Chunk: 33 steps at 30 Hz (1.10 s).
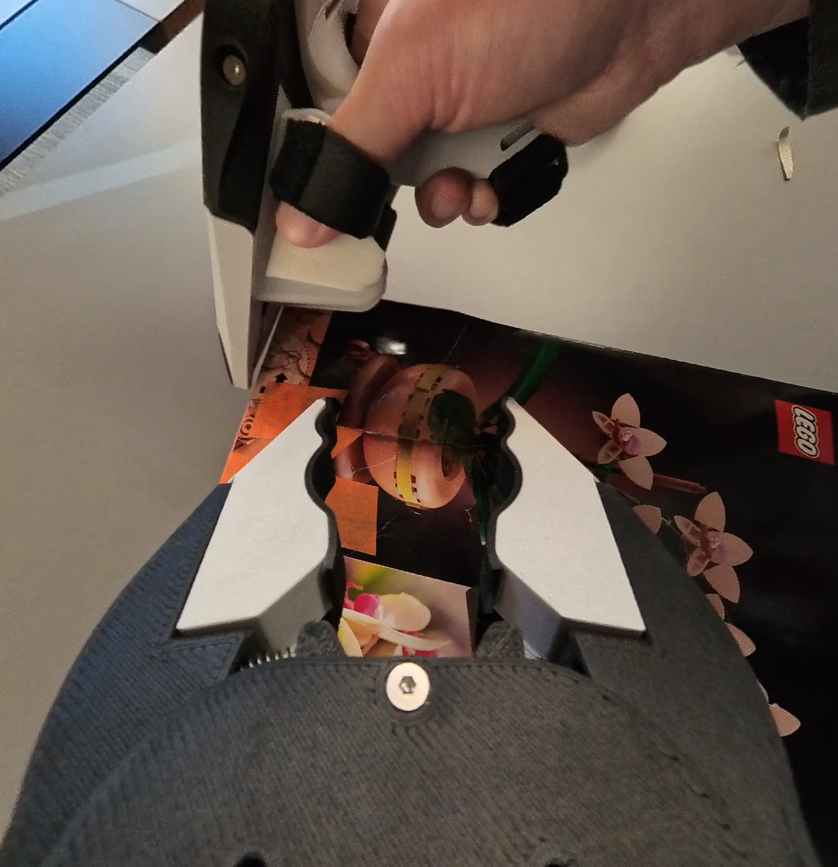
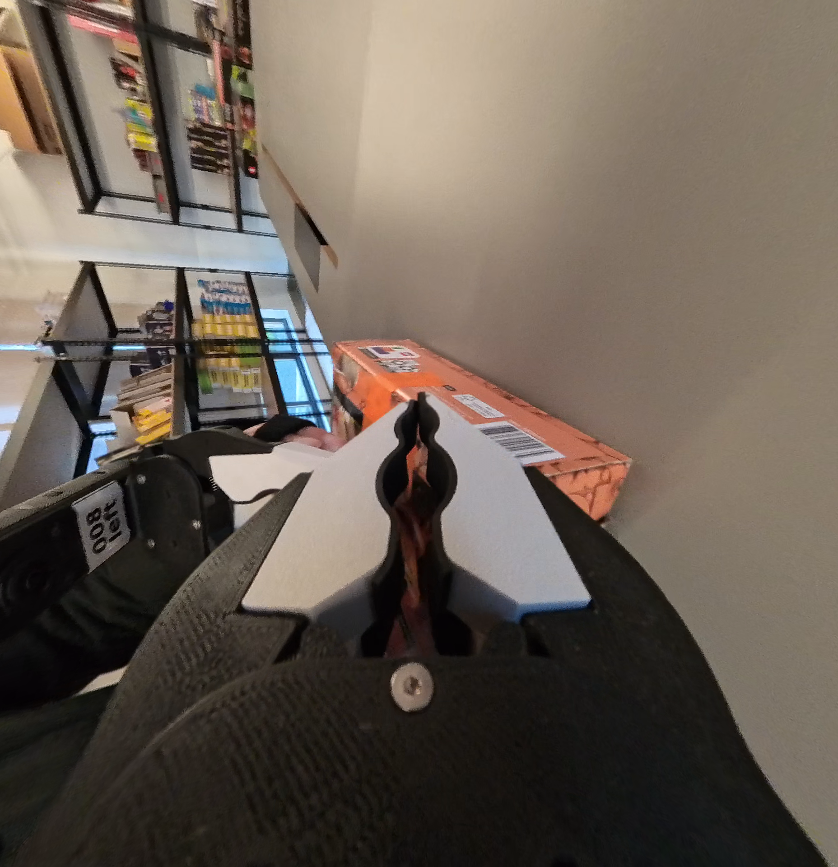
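Over the box [image 1: 689, 469] left jaws gape; only right view shows right jaws pinching its orange edge.

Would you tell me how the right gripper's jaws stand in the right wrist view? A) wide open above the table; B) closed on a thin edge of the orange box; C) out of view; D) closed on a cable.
B: the right gripper has its jaws pressed nearly together, with a thin orange printed edge of the box showing between them.

A printed toy box [image 1: 689, 469], orange along its edge, lies flat against a plain off-white surface [image 1: 103, 375].
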Each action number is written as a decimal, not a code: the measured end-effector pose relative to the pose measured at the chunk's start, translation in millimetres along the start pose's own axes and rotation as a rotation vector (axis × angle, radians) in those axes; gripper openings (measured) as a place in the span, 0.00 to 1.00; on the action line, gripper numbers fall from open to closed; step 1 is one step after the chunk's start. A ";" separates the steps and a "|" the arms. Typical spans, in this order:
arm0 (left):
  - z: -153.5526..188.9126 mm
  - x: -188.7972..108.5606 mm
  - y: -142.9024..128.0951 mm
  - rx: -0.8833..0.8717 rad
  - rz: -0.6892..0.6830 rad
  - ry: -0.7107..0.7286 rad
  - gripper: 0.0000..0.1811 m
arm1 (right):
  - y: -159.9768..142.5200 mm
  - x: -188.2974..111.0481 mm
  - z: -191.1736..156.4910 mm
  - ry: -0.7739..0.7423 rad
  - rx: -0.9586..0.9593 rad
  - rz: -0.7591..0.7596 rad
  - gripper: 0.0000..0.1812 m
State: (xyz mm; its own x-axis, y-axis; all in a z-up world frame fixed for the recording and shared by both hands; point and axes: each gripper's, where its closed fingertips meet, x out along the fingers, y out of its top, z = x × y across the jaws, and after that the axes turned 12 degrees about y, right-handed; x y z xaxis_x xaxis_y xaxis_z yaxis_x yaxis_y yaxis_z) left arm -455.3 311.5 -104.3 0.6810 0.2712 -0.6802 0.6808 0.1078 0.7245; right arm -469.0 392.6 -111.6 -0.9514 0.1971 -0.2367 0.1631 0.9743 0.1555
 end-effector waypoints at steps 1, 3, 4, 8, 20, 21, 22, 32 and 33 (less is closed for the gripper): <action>-0.6 -0.2 0.0 0.001 0.000 0.003 0.37 | 2.6 0.6 -9.1 0.044 -0.039 0.018 0.00; -0.4 -0.3 0.1 -0.001 0.004 0.004 0.37 | 4.3 1.2 -28.5 0.097 -0.109 0.047 0.00; -0.2 -0.4 0.2 0.001 0.006 0.008 0.37 | 1.1 3.6 -34.2 0.106 -0.126 0.031 0.00; 0.7 -0.1 -1.0 0.007 -0.003 0.011 0.38 | -25.2 15.5 -11.0 -0.013 -0.094 -0.156 0.00; 1.3 -11.0 3.6 -0.069 -0.005 0.002 0.36 | -3.3 4.7 -29.0 0.084 -0.096 0.016 0.00; 4.4 -15.8 6.5 -0.102 0.011 -0.023 0.37 | -8.7 6.5 -27.8 0.085 -0.084 -0.014 0.00; 5.6 -21.3 10.2 -0.134 0.034 -0.033 0.36 | -12.9 8.9 -26.6 0.084 -0.079 -0.041 0.00; 17.7 -43.7 -23.3 -0.226 -0.008 0.001 0.35 | -16.0 30.8 -14.7 0.048 -0.005 -0.108 0.00; 17.3 -44.2 -22.3 -0.238 0.016 0.011 0.35 | -16.6 31.2 -14.0 0.030 -0.016 -0.120 0.00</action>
State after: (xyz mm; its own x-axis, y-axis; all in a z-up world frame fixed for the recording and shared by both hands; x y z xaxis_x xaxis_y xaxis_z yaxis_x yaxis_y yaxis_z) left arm -495.9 280.6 -92.3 0.6871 0.2853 -0.6682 0.5863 0.3255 0.7418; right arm -505.0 381.0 -108.1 -0.9713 0.0752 -0.2258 0.0434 0.9888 0.1427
